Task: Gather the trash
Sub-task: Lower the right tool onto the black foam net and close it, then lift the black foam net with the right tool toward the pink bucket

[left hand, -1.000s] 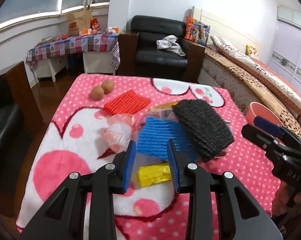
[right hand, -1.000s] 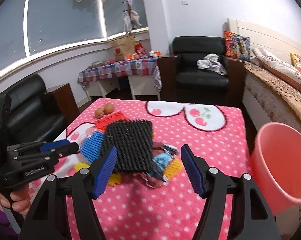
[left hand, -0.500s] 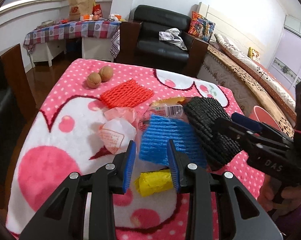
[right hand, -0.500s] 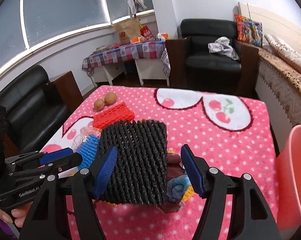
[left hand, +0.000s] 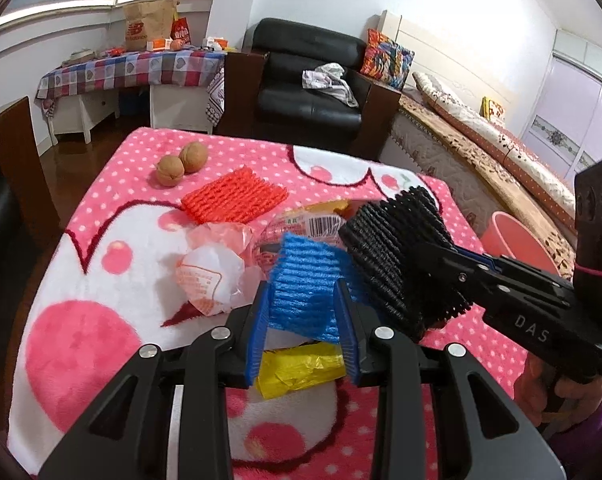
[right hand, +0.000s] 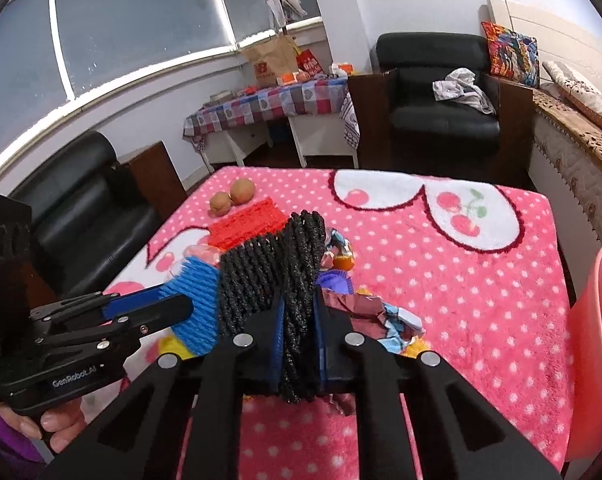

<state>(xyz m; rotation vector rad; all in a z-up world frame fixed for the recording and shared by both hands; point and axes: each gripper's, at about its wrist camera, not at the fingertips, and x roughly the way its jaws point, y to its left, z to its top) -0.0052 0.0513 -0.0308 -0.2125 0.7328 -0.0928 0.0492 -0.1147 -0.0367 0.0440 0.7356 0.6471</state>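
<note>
My left gripper (left hand: 303, 320) is shut on a blue foam net (left hand: 307, 280), squeezing its near end. The net also shows in the right wrist view (right hand: 195, 300). My right gripper (right hand: 297, 320) is shut on a black foam net (right hand: 279, 268), pinched narrow between the pads; in the left wrist view this net (left hand: 397, 256) lies just right of the blue one. A yellow wrapper (left hand: 301, 368) lies under the left fingers. A red foam net (left hand: 233, 200), a white-and-orange wrapper (left hand: 209, 276) and crumpled colourful wrappers (right hand: 381, 316) lie on the pink blanket (left hand: 101, 240).
Two walnuts (left hand: 181, 162) sit at the blanket's far left. A pink bin (right hand: 597, 340) stands off the right edge of the table. A black armchair (left hand: 313, 96), a bed (left hand: 501, 148) and a side table with a checked cloth (left hand: 129, 72) stand beyond.
Both grippers moved forward onto the nets and closed: the left on the blue net, the right on the black net, which now bunches up between the pads.
</note>
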